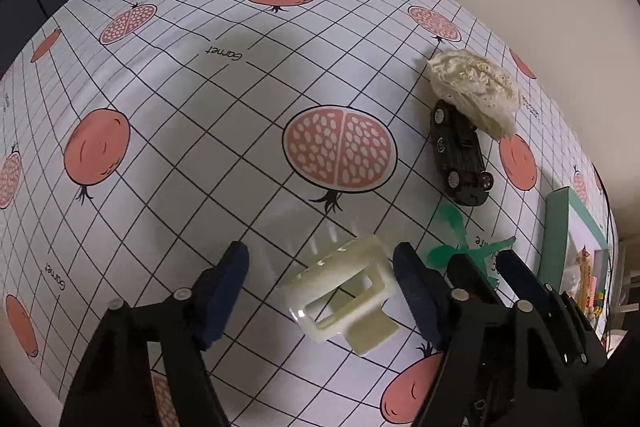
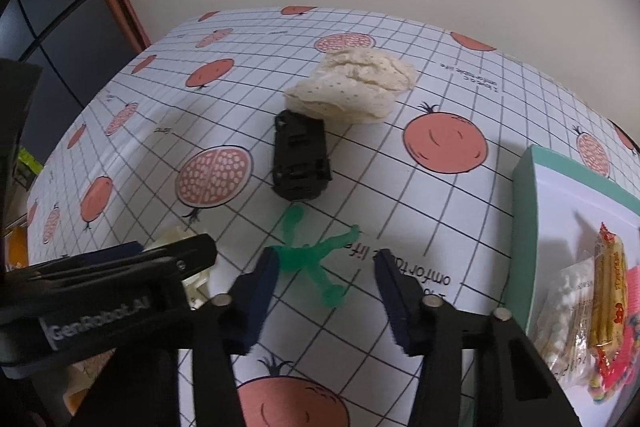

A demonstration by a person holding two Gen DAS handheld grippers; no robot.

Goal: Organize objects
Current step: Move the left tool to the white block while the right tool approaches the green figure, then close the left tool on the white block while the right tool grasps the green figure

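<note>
Two hand-held grippers hang over a worktop (image 1: 192,131) that has a white cloth with a black grid and pink pomegranate pictures on it.

The left hand-held gripper (image 1: 320,279) has its blue fingers (image 1: 224,291) spread wide. A cream plastic hair claw clip (image 1: 344,295) sits between them, closer to the right finger. It looks blurry, and it is hard to tell if it touches the cloth or either finger.

The right hand-held gripper (image 2: 326,287) is also spread wide and holds nothing. A green see-through toy figure (image 2: 316,259) lies flat on the cloth between its fingertips, with its arms and legs stretched out. The toy's left side is just beside the left finger.

A little further back, a black toy car (image 2: 300,159) lies upside down with its wheels up. Its far end touches a crumpled cream lace cloth (image 2: 356,87).

On the right side of the worktop stands a mint green tray (image 2: 524,219) with a white inside. In it lie a yellow snack packet (image 2: 610,291), a clear bag of small white bits (image 2: 570,311) and something pink and colourful (image 2: 624,359) that is too close to the edge to make out.

In the right wrist view, the left hand-held gripper shows at the left, with white letters on its black body.
</note>
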